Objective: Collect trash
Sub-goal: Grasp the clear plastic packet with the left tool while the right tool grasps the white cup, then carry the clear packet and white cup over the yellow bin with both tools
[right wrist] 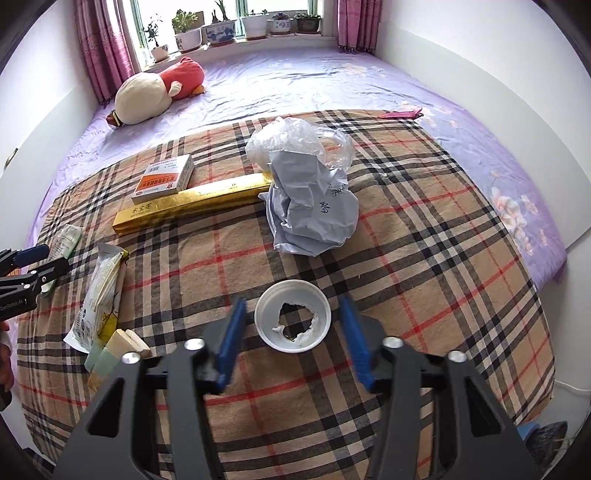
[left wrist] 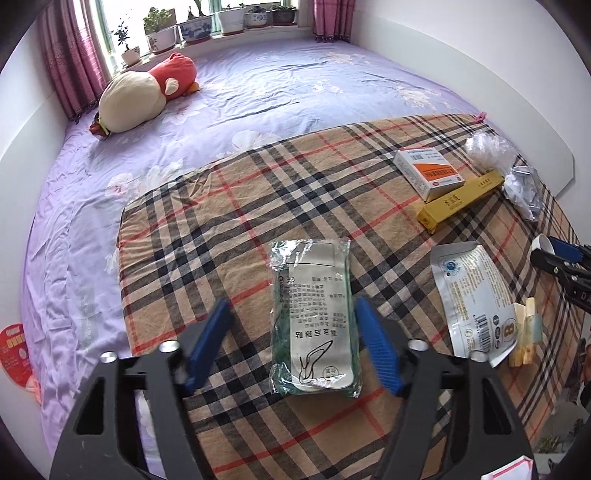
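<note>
The left gripper (left wrist: 291, 347) is hanging over the plaid blanket (left wrist: 258, 206) with its blue fingers (left wrist: 208, 345) standing moderately apart on either side of a clear plastic packet (left wrist: 314, 321). The packet is lying flat between them; the right-hand finger is sitting right at its edge, the left-hand one is standing clear, so nothing is being gripped. To the right of it a silver foil pouch (left wrist: 471, 299) is lying flat, with small pale wrappers (left wrist: 526, 332) at its lower corner.

The right gripper (right wrist: 291, 332) is hovering around a small white cup (right wrist: 292, 320) with a torn, holed bottom, its fingers (right wrist: 231, 341) parted, one on each side and apart from the rim. Beyond the cup a crumpled grey-blue paper (right wrist: 314, 214) is sitting in the way, with a crumpled clear plastic bag (right wrist: 295, 140) behind it. A long gold box (right wrist: 192, 208) is running leftward from the paper, and a white and orange medicine box (right wrist: 164, 179) is resting against its far side. Farther back a plush toy (right wrist: 159, 90) is lying on the purple bedsheet (right wrist: 295, 81), under potted plants (right wrist: 221, 29) on the windowsill.
</note>
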`<action>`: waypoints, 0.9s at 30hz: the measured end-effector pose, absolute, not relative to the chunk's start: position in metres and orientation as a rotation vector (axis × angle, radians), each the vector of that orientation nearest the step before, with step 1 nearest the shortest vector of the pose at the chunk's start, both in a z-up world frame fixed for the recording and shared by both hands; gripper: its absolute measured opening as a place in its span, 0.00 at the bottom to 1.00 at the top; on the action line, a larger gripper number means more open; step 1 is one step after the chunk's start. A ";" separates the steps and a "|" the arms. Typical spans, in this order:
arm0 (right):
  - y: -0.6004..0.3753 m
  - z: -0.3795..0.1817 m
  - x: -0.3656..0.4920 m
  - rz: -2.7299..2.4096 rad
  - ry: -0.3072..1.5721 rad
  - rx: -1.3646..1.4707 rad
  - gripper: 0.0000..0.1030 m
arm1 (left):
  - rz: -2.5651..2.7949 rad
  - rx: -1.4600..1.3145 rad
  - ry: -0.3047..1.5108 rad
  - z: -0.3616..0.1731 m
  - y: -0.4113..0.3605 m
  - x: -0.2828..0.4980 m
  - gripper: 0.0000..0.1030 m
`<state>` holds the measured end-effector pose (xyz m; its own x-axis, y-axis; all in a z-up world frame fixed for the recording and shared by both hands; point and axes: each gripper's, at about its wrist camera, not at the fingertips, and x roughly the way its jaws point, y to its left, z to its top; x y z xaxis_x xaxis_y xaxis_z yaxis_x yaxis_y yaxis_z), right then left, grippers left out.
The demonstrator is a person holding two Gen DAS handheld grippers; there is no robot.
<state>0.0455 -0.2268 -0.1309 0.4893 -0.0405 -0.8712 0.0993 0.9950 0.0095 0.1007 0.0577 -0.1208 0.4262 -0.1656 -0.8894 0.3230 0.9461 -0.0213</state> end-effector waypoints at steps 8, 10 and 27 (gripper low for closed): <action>-0.230 -0.130 0.045 -0.057 1.063 0.086 0.39 | -0.334 0.177 1.096 -0.117 0.051 0.099 0.30; -0.231 -0.130 0.045 -0.051 1.064 0.087 0.39 | -0.333 0.175 1.097 -0.117 0.051 0.098 0.30; -0.236 -0.118 0.025 -0.009 1.055 0.134 0.39 | -0.366 0.170 1.068 -0.091 0.036 0.083 0.30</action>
<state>0.0252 -0.2356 -0.1177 0.4936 0.0572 -0.8678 0.0716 0.9918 0.1061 0.0833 0.0357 -0.0905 0.4292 -0.2107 -0.8783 0.3732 0.9269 -0.0400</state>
